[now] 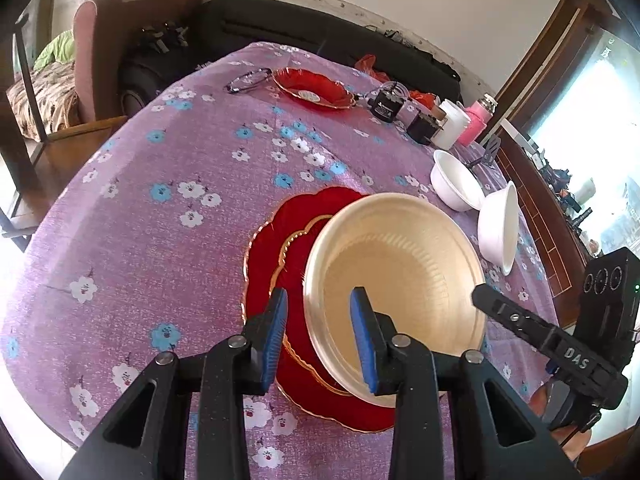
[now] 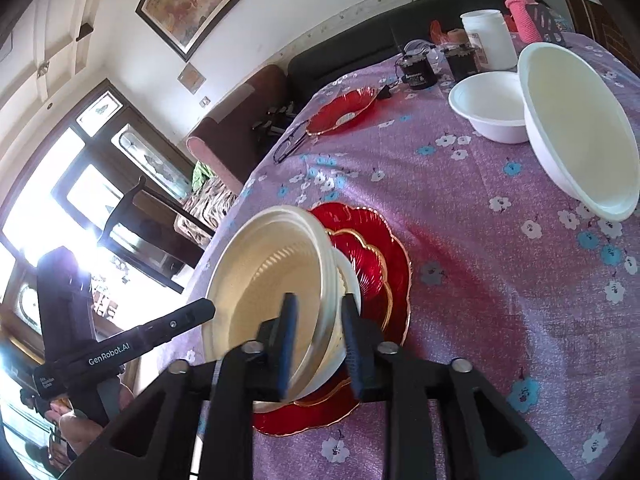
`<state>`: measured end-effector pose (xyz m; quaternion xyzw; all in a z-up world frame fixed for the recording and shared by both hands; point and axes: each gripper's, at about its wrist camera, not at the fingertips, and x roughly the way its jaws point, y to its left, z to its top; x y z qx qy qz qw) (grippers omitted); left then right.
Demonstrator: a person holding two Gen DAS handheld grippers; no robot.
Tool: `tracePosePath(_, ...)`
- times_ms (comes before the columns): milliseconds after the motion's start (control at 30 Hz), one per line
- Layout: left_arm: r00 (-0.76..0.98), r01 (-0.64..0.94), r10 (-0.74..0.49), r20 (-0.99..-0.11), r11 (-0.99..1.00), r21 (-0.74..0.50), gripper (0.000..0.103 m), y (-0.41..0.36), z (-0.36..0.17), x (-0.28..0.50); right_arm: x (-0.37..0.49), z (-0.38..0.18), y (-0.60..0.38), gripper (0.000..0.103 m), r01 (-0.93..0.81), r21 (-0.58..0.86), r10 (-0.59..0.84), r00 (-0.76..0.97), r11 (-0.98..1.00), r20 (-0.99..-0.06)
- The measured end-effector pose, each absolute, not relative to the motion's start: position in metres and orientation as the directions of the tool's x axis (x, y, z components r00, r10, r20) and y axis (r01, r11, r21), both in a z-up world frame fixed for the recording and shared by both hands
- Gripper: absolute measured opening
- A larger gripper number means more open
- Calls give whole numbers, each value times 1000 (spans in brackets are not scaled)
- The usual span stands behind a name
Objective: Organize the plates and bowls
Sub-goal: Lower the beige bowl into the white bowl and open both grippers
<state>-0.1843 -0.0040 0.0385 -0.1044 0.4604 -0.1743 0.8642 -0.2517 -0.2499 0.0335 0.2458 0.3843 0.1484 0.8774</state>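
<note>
A cream ribbed bowl [image 1: 400, 276] is tilted over two stacked red scalloped plates [image 1: 276, 240] on the purple floral tablecloth. My left gripper [image 1: 319, 340] straddles the bowl's near rim with a gap on both sides, open. My right gripper [image 2: 318, 344] is closed on the opposite rim of the same bowl [image 2: 272, 276], above the red plates [image 2: 376, 260]. Two white bowls [image 1: 456, 186] [image 1: 498, 228] lie at the right, one tipped on its side. A third red plate [image 1: 314, 88] sits at the far side.
Eyeglasses [image 1: 248, 80], black boxes [image 1: 386, 106], a white jar [image 1: 454, 124] and a pink bottle [image 1: 478, 120] stand at the table's far edge. A black sofa [image 1: 320, 36] and an armchair [image 1: 100, 48] are behind. The table edge [image 1: 536, 208] runs along the right.
</note>
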Motion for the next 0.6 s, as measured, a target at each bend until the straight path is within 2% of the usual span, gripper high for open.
tracePosePath(33,520,206,-395,-758,919,-337,33,-4,39,-185,-253,35,-251,41,-73,543,445,668,837,-596)
tracePosePath(67,523,204,-394,-756,919,-338,33,-3,40,-185,-253,36,-252,42,-73,542,443,673,837,-593)
tracePosePath(233,564,205,-376,-735,926,-317,34,-2,48,-192,-256,40,-262,42,-59,550,432,690,833,-580)
tracePosePath(300,605,207,-344,-718,939,-276,43,-5,54,-198,-259,43,-269,42,-51,546,417,707,836,-572)
tracePosePath(400,669,199,-279,-689,960,-195,50,-12,62,-207,-264,47,-276,46,-38,529,387,727,848,-568)
tracePosePath(500,703,203,-238,-670,970,-132,52,-21,65,-214,-269,48,-281,52,-28,520,369,737,854,-566)
tracePosePath(600,726,213,-212,-655,974,-79,57,-31,64,-219,-274,46,-287,52,-10,511,347,744,860,-570)
